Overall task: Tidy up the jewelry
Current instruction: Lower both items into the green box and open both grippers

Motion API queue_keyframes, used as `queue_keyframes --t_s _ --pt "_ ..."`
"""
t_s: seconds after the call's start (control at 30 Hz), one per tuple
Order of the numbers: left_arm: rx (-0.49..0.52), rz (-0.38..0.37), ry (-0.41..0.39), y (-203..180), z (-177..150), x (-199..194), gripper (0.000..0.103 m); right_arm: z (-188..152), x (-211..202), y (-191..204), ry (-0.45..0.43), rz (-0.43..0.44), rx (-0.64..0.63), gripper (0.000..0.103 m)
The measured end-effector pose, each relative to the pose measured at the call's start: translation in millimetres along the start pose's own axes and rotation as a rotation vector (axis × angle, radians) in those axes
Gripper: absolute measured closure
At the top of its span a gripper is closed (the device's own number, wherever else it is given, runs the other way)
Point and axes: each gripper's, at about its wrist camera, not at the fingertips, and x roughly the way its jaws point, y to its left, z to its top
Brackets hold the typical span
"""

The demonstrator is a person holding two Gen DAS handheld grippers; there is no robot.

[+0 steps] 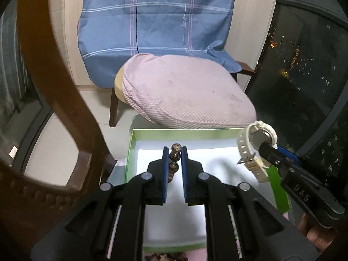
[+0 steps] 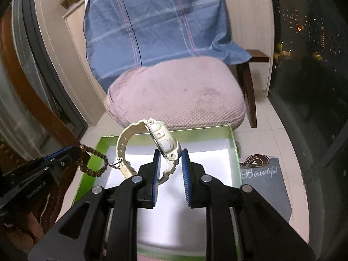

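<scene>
My left gripper point(image 1: 175, 152) is shut on a brown bead bracelet point(image 1: 175, 156) and holds it above the green box with a white floor point(image 1: 134, 152). The bracelet also shows in the right wrist view point(image 2: 95, 163), hanging from the left gripper point(image 2: 74, 152) over the box's left wall. My right gripper point(image 2: 170, 154) is shut on a cream-white wristwatch point(image 2: 162, 140) and holds it above the same box point(image 2: 233, 150). In the left wrist view the watch point(image 1: 258, 139) hangs from the right gripper point(image 1: 266, 146) at the box's right side.
A chair with a pink cushion point(image 1: 187, 93) and a blue plaid cloth point(image 1: 156, 21) stands just behind the box. A dark wooden chair frame point(image 1: 65, 100) curves at the left. A grey mat marked "Beautiful" point(image 2: 261, 174) lies right of the box. Dark windows are at the right.
</scene>
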Motion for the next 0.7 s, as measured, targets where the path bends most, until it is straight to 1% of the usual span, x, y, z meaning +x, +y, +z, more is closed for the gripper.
queue_keyframes --t_s 0.13,0.3,0.5,0.63,0.67,0.7 --pt "0.003 -0.003 0.044 -3 -1 19 0.092 4 16 3 0.037 -0.020 -0.015 0.083" --pt "0.002 0.010 0.080 -1 0 34 0.092 3 29 -2 0.076 -0.016 0.025 0.083" --pt "-0.012 0.008 0.093 5 0 38 0.092 2 39 -6 0.094 -0.017 0.050 0.083" --pt "-0.002 0.015 0.105 0 -2 41 0.091 2 42 -9 0.102 -0.023 0.053 0.083" --pt "0.004 0.026 0.103 0 -3 41 0.089 2 42 -9 0.108 -0.026 0.050 0.083" --pt "0.005 0.035 0.101 0 -2 41 0.071 3 42 -10 0.114 -0.028 0.048 0.078"
